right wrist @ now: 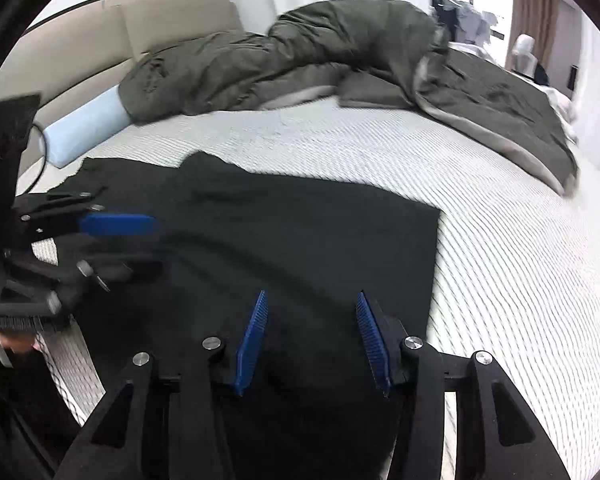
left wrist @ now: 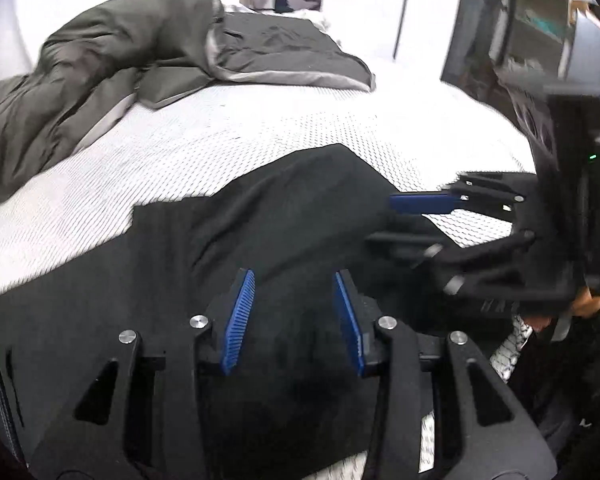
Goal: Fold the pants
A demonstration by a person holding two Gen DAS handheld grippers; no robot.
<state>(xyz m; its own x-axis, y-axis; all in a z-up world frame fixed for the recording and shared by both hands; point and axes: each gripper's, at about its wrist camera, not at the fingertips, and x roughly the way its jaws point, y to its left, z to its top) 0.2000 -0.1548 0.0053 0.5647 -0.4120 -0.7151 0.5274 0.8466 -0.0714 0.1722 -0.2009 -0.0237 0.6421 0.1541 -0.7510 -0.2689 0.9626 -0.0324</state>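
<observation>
1. two grippers work over one pair of black pants [right wrist: 284, 232], which lies on the white textured mattress [right wrist: 500, 240] near its close edge; an olive duvet [right wrist: 300, 48] is bunched well apart at the far side.
2. left gripper [left wrist: 294, 320]: jaws part open, with dark cloth filling the gap between the blue pads [left wrist: 240, 320]. the pads appear to bear on a gathered fold, but black on black and motion blur make this uncertain; whether it is truly gripped cannot be told.
3. right gripper [right wrist: 314, 338]: jaws likewise part open, with black fabric bunched between them. a firm grip cannot be confirmed from this view either.
4. both tools sit side by side at the near edge of the garment, each visible from the other's camera.
5. step in hand, as judged: taking up the near edge of the pants to carry it over the far portion.
6. next move calls for: both edges secured, an even lift on both sides, then travel toward the far hem so the layers land aligned. uneven travel is likely to skew the fold.
</observation>
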